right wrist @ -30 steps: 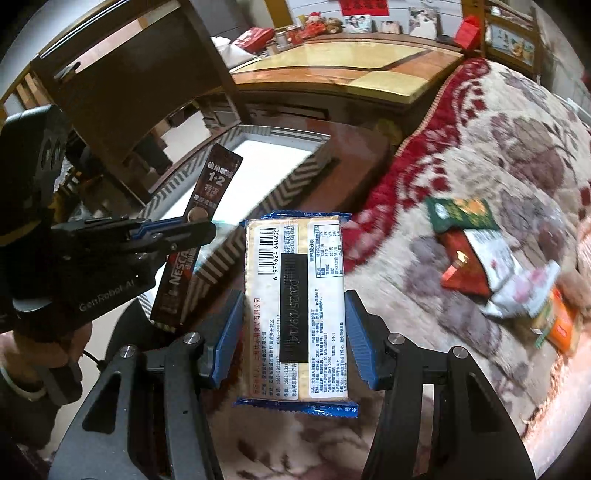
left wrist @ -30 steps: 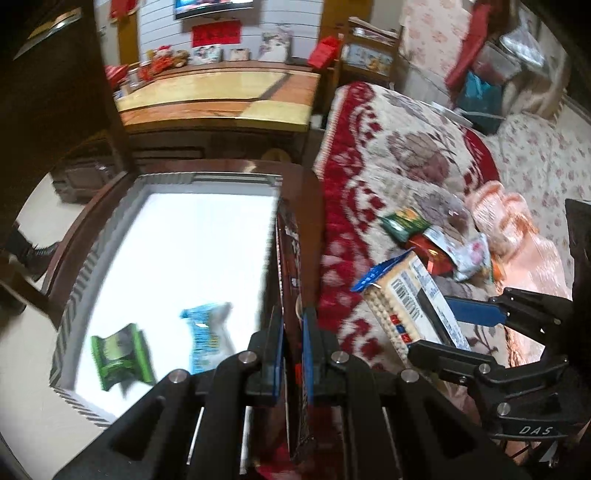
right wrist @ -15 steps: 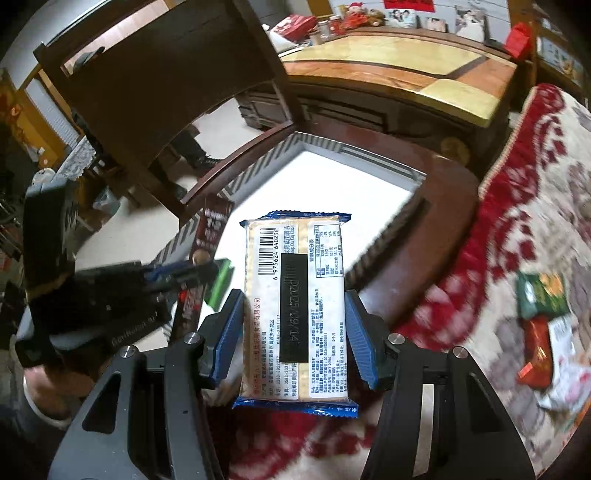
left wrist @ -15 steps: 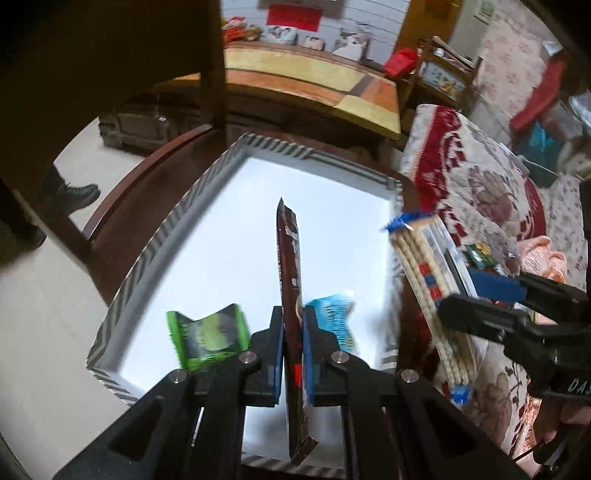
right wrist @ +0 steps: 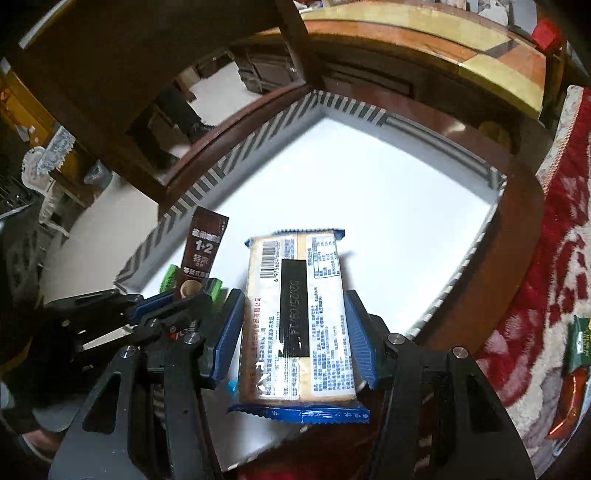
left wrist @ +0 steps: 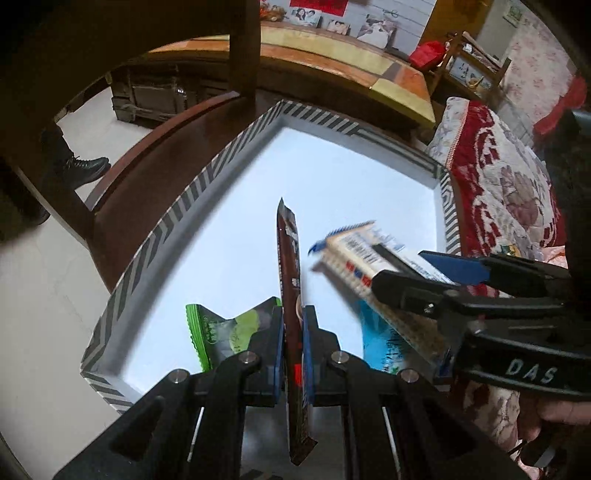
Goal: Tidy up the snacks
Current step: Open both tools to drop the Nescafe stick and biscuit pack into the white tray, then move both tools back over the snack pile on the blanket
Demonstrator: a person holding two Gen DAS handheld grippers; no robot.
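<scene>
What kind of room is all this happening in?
Most likely a lived-in home, perhaps a bedroom or sitting room: a red floral blanket covers soft furniture, framed photos lean on a long wooden sideboard, and a wooden chair holds the snack box.

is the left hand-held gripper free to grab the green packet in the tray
Probably not: the left hand-held gripper is shut on the brown coffee stick, though the green packet lies just below it.

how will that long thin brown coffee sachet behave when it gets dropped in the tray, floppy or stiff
The long thin brown coffee sachet probably holds fairly stiff: it stands straight above the left tool without drooping. Pinched on its flat faces, it looks thin and likely light. Released over the white tray with striped rim, it should fall flat rather than roll.
</scene>
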